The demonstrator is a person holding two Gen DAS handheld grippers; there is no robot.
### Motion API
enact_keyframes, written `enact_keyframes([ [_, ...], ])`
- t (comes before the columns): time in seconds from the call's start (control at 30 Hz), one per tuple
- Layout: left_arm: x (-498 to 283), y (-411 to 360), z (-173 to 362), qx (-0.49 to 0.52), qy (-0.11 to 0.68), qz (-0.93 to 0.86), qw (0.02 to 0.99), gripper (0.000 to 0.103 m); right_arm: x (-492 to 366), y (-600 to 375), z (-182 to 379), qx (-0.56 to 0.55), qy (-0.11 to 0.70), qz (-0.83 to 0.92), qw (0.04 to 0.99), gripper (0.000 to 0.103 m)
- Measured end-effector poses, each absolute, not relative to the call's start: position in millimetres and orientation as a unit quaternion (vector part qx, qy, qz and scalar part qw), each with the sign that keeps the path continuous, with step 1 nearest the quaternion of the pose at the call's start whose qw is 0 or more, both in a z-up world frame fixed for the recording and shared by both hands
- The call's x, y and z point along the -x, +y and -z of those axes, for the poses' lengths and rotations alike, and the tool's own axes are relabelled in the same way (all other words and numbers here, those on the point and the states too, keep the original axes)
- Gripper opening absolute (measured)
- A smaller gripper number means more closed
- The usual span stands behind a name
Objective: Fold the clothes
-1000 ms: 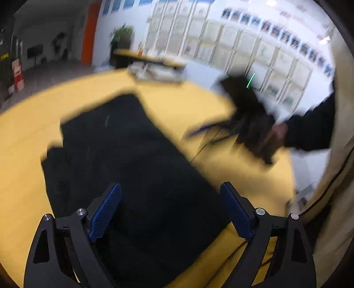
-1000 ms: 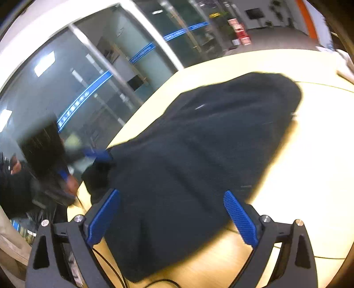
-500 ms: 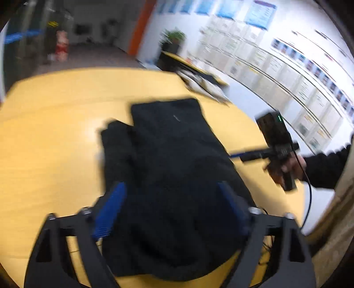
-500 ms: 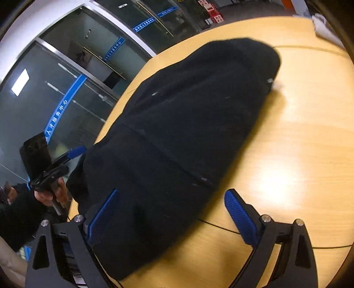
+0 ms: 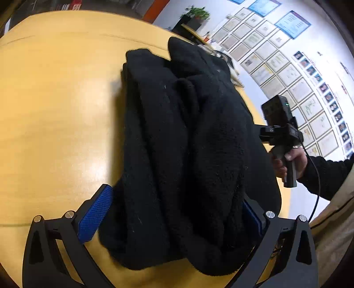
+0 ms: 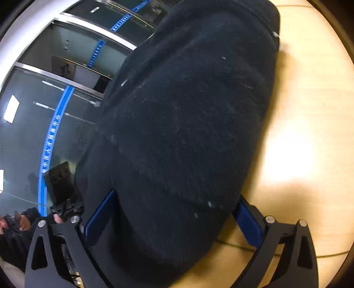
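A black fleece garment point(image 5: 188, 133) lies bunched in a long, loosely folded heap on the yellow wooden table point(image 5: 55, 99). My left gripper point(image 5: 177, 195) hangs low over its near end with the jaws opening wide. The cloth lies between the blue pads point(image 5: 95, 217) and covers most of the right one. In the right wrist view the same garment point(image 6: 188, 121) fills the frame. My right gripper point(image 6: 177, 196) straddles its other end, open, a pad on either side of the fabric. A hand point(image 5: 289, 159) in a dark sleeve holds the right gripper's handle beyond the heap.
A wall of framed papers point(image 5: 276, 62) and a potted plant point(image 5: 197, 13) stand behind the table. Glass partitions with a blue stripe point(image 6: 55, 99) fill the other side. A cable point(image 5: 316, 177) hangs from the right device. Bare tabletop point(image 6: 309, 133) stretches beside the garment.
Both grippers have come down and closer to the garment, whose ends now lie between their jaws. The left jaws have spread wider, and both views have rolled.
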State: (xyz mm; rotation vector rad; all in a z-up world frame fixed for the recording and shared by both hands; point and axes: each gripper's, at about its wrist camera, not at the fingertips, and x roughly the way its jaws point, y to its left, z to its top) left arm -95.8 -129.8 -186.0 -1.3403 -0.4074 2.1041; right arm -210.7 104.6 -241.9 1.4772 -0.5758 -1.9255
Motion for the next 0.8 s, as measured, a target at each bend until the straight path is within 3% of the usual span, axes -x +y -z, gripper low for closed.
enact_keyframes([
  [0.1,101,-132,187,0.523,-0.176,-0.775,0.307,0.103,206,101,240,-0.555,-0.198,0.747,0.307,0.09],
  [0.13,103,-134,186,0.532,-0.197,-0.761,0.315,0.101,205,102,238,-0.552,-0.197,0.751,0.305,0.081],
  [0.17,105,-136,186,0.54,-0.217,-0.746,0.322,0.082,204,104,235,-0.549,-0.194,0.755,0.302,0.067],
  [0.2,105,-136,185,0.546,-0.23,-0.735,0.329,0.071,200,106,227,-0.54,-0.186,0.765,0.297,0.058],
  [0.23,103,-135,181,0.544,-0.222,-0.739,0.33,0.066,197,105,218,-0.53,-0.172,0.776,0.294,0.047],
  [0.27,101,-134,176,0.541,-0.217,-0.742,0.33,0.055,193,104,207,-0.519,-0.157,0.788,0.292,0.043],
  [0.3,99,-134,171,0.537,-0.219,-0.745,0.329,0.048,188,100,192,-0.502,-0.133,0.802,0.296,0.042],
  [0.37,94,-137,157,0.524,-0.231,-0.753,0.326,0.044,182,92,161,-0.467,-0.101,0.825,0.302,0.04],
  [0.6,80,-175,65,0.407,-0.25,-0.834,0.276,0.043,219,76,90,-0.382,-0.113,0.842,0.364,0.041],
  [0.7,98,-192,60,0.404,-0.222,-0.855,0.236,0.044,265,54,113,-0.39,-0.114,0.828,0.386,0.043],
  [0.8,136,-214,96,0.432,-0.215,-0.855,0.192,0.044,315,30,148,-0.407,-0.114,0.811,0.404,0.045],
])
